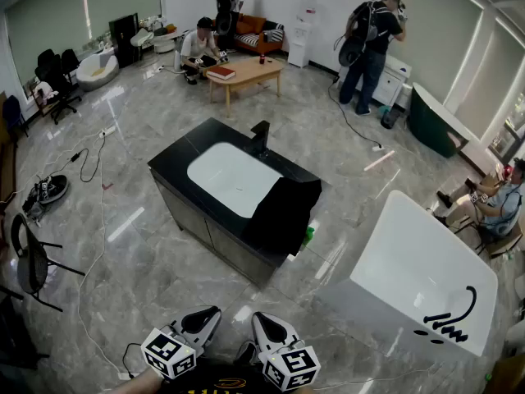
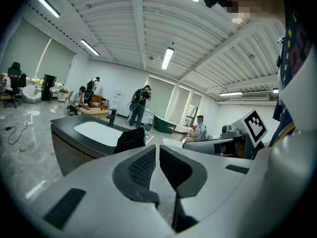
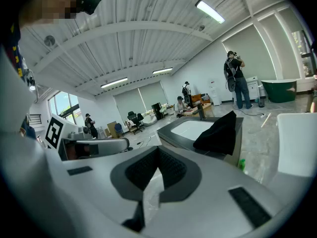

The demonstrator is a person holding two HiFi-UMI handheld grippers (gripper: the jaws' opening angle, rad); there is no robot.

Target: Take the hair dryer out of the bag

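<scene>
A black vanity counter stands mid-floor on grey marble tiles, a white basin sunk in its top and a black faucet at the far edge. A green bottle sits on the floor by its near right corner. A white bathtub stands to the right. Farther back are a wooden table bearing a red book, an orange sofa, a seated person and a standing person with a backpack

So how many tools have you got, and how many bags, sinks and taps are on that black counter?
Tools: 2 (left tool, right tool)
Black bag: 1
White sink: 1
Black tap: 1
Total: 5
</scene>
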